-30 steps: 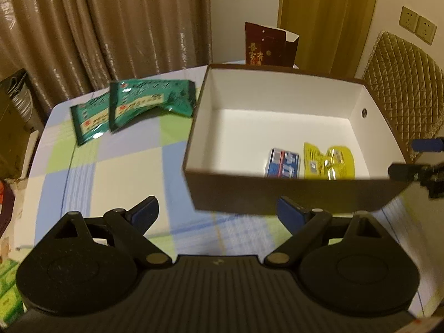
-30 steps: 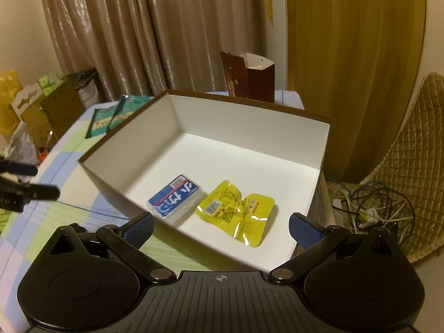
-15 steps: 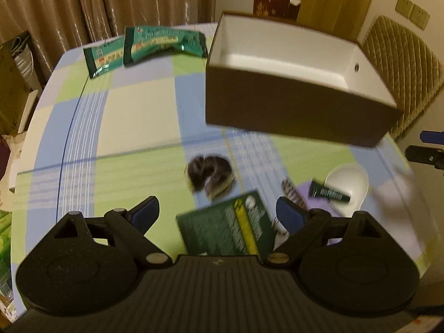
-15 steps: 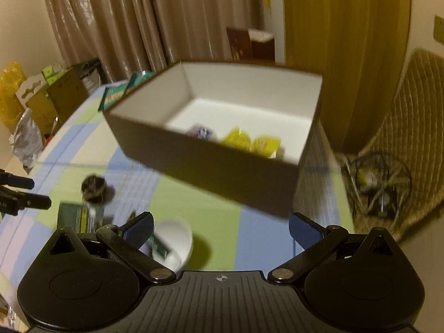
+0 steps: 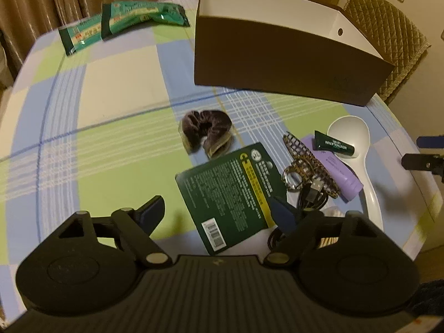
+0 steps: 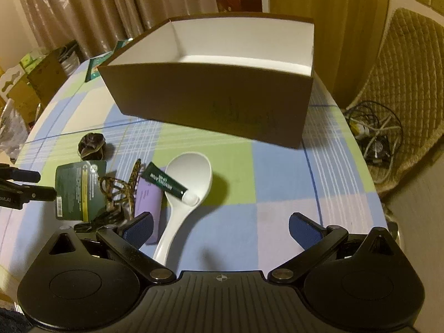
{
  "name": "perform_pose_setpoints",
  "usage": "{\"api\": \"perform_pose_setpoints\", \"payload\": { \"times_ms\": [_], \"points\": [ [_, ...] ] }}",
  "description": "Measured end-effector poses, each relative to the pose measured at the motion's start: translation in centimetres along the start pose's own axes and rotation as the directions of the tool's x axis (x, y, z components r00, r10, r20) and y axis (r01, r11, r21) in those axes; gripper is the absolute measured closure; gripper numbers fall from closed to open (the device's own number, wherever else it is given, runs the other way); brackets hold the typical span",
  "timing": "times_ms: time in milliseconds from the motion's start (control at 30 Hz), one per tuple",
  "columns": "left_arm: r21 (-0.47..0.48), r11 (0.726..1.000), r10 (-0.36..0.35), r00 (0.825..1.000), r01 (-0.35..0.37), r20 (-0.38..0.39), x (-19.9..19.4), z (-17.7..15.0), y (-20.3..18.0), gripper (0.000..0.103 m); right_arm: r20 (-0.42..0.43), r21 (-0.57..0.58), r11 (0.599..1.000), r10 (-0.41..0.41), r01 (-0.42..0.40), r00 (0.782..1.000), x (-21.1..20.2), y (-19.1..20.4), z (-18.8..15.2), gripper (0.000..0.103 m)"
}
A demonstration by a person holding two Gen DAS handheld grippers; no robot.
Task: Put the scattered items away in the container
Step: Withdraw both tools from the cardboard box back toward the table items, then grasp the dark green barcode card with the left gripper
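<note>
A brown box with white inside (image 5: 288, 63) (image 6: 216, 102) stands at the far side of the checked tablecloth. In front of it lie a dark scrunchie (image 5: 205, 133) (image 6: 93, 145), a green card packet (image 5: 233, 194) (image 6: 79, 188), a leopard hair claw (image 5: 308, 166) (image 6: 122, 188), a purple tube (image 5: 341, 172) (image 6: 149, 202), a small dark green tube (image 5: 333, 145) (image 6: 166, 183), a white spoon (image 5: 358, 149) (image 6: 186, 183) and a black cable (image 5: 310, 197). My left gripper (image 5: 219, 213) is open over the green packet. My right gripper (image 6: 222, 229) is open above the spoon handle.
Two green snack packets (image 5: 125, 25) lie at the table's far left. A quilted chair (image 5: 388, 36) (image 6: 410, 83) stands right of the table, with a tangle of cables (image 6: 374, 133) on the floor. Cardboard boxes (image 6: 36, 77) stand at the left.
Both grippers have pulled back from over the box and come down toward the near table edge. The scattered items near the front edge now show. Both stay open.
</note>
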State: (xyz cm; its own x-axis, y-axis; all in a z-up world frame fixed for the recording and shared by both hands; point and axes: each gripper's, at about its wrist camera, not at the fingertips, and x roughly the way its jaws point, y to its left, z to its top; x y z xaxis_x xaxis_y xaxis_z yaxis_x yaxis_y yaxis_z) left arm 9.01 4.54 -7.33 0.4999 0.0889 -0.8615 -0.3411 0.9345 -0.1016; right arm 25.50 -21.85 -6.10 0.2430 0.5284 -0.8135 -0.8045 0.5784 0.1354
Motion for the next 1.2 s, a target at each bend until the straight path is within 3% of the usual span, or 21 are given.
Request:
{"api": "perform_pose_setpoints", "payload": {
  "times_ms": [200, 433, 633, 833, 933, 1000, 1200],
  "points": [
    [0.033, 0.999, -0.026, 1.0, 0.026, -0.001, 0.4, -0.3, 0.5, 0.024, -0.02, 0.025, 0.999, -0.032, 0.032, 0.999, -0.1, 0.5, -1.2, 0.002],
    [0.165, 0.985, -0.051, 0.999, 0.047, 0.019, 1.0, 0.8, 0.2, 0.024, -0.032, 0.052, 0.997, -0.059, 0.061, 0.998, -0.3, 0.5, -1.9, 0.002],
    [0.319, 0.944, -0.086, 0.996, 0.086, -0.013, 2.5, 2.2, -0.1, 0.024, -0.042, 0.078, 0.993, -0.081, 0.084, 0.996, -0.4, -0.1, -2.4, 0.002],
    [0.399, 0.902, -0.134, 0.986, 0.163, -0.099, 4.6, 3.7, 0.3, 0.025, -0.061, 0.109, 0.988, -0.108, 0.114, 0.992, -0.5, -1.0, -3.0, 0.002],
    [0.379, 0.896, -0.18, 0.97, 0.231, -0.165, 5.5, 4.3, 1.1, 0.036, -0.066, 0.117, 0.986, -0.115, 0.122, 0.991, -0.6, -1.2, -3.2, 0.002],
    [0.356, 0.897, -0.203, 0.959, 0.262, -0.195, 5.7, 4.6, 1.6, 0.054, -0.068, 0.12, 0.985, -0.119, 0.126, 0.991, -0.7, -1.2, -3.3, 0.002],
    [0.353, 0.888, -0.24, 0.951, 0.296, -0.196, 3.8, 4.0, 2.1, 0.083, -0.072, 0.125, 0.983, -0.122, 0.131, 0.99, -0.8, -1.1, -3.7, 0.002]
  ]
}}
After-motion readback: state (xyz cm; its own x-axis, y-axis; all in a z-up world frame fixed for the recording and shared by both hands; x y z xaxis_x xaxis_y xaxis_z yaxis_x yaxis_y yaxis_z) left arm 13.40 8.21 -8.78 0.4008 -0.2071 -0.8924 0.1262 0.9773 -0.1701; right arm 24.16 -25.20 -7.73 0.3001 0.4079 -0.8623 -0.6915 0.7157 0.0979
